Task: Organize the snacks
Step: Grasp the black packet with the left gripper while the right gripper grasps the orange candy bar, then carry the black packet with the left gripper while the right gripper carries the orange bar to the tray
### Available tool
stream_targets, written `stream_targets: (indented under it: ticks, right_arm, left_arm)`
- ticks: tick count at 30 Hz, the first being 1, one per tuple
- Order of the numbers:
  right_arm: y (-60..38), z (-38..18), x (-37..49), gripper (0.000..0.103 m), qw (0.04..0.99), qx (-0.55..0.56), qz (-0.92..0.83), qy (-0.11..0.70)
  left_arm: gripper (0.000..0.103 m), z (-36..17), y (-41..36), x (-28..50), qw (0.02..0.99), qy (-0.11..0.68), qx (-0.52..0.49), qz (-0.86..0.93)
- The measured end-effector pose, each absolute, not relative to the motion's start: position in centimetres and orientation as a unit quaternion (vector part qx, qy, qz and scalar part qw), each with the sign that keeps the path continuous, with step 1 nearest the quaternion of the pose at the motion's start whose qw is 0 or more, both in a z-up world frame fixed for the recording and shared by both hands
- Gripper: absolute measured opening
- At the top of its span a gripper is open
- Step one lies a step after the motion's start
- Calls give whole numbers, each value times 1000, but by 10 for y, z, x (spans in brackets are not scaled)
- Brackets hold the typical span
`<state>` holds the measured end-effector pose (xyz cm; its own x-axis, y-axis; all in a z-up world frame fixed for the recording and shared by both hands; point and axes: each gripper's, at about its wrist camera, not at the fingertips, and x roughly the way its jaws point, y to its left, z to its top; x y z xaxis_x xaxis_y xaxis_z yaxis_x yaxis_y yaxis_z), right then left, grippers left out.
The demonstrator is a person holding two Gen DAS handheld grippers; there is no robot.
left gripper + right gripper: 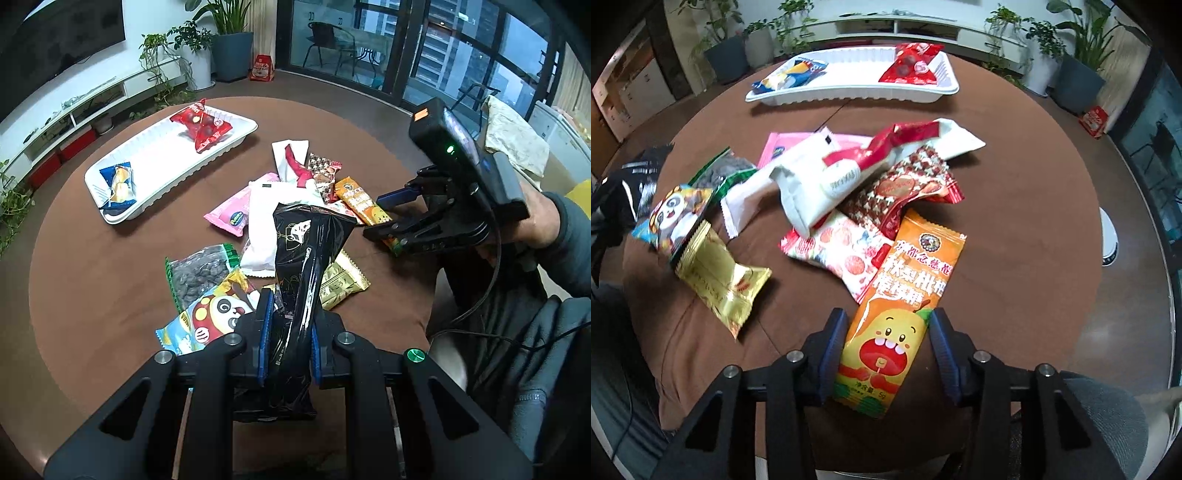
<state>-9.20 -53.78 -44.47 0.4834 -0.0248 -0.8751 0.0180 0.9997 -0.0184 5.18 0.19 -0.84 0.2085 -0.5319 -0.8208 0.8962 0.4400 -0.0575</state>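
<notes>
L gripper (289,334) is clamped tight on a black snack packet (306,266), blue pads pinching its lower part; the packet stands upright, lifted above the pile. R gripper (886,345) straddles the near end of an orange pear-candy packet (905,306) w/ jaws roughly half open; the left pad sits at the wrapper's edge, the right pad just beside the other edge, so no firm squeeze shows. That packet lies flat on the brown table (1034,240).

Rest of the pile sits mid-table: gold packet (720,280), panda packet (674,218), green-edged bag of dark pieces (726,171), white pouch (812,195), pink packet (783,142), red-white patterned packet (905,188), strawberry-print packet (842,251).

White tray (849,94) is at the far side, well apart from the pile, holding a blue packet (790,75) at one end & a red packet (912,62) at the other.
</notes>
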Motion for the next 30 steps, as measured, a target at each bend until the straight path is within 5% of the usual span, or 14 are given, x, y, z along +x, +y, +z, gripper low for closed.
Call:
stream_targets:
  ticks: [6, 14, 30]
  right_arm:
    - [-541, -448, -93, 51, 860, -8, 5, 510]
    - [-556, -443, -96, 29, 862, 32, 24, 506]
    - [-552, -414, -117, 24, 880, 34, 47, 471]
  left_arm:
    - [15, -12, 2, 52, 740, 411, 225, -483]
    - [15, -16, 1, 52, 739, 416, 218, -482]
    - [15, -13, 8, 57, 749, 417, 197, -475]
